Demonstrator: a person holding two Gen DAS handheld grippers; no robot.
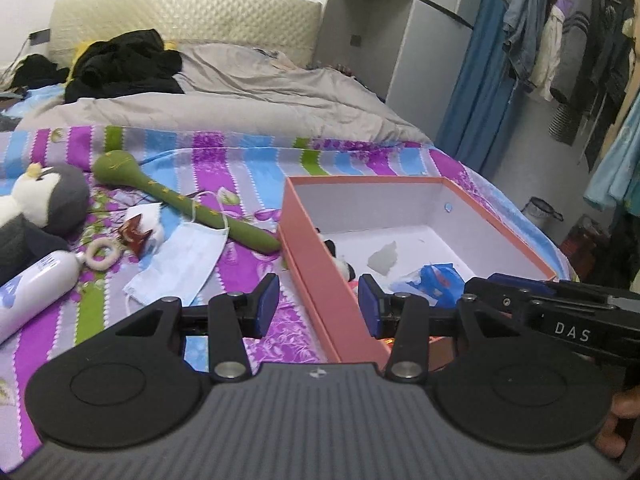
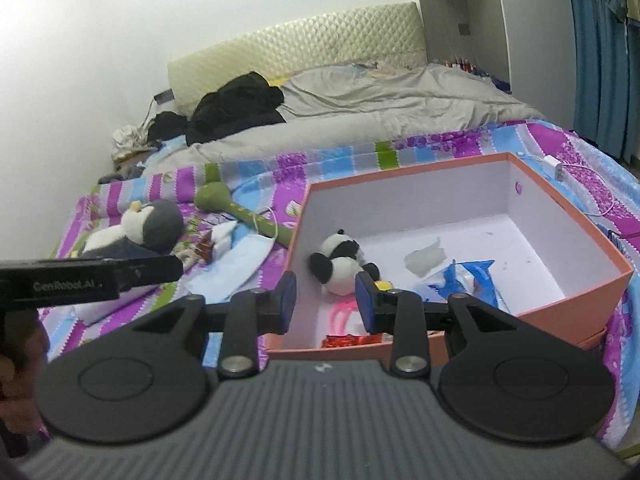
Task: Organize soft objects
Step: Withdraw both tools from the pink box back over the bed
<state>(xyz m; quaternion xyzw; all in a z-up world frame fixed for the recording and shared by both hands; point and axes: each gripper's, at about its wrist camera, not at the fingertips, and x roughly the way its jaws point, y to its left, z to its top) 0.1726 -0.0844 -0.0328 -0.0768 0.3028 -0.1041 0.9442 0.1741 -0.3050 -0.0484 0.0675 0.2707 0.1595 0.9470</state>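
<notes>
A rigid orange cardboard box with smooth white inner walls is sitting open on a bedsheet printed in purple, blue and green stripes. Inside it, a small fuzzy panda plush is lying near the left wall, beside a crinkled blue plastic bag, a scrap of translucent film, something pink and a shiny red wrapper at the near wall.

The left gripper is hovering over the box's left wall, its 2 blue rubbery pads standing apart with nothing between them. The right gripper is hanging over the near-left part of the box, its pads likewise apart and empty.

Outside the box, on the sheet to its left, a long green felt toy with a rounded head is lying diagonally, its thin end touching the box wall. A pleated blue face mask is lying flat near it, beside a wooden ring, a smooth white bottle and a round grey-and-white penguin plush. A rumpled grey quilt and black clothes are lying farther back by the padded headboard.
</notes>
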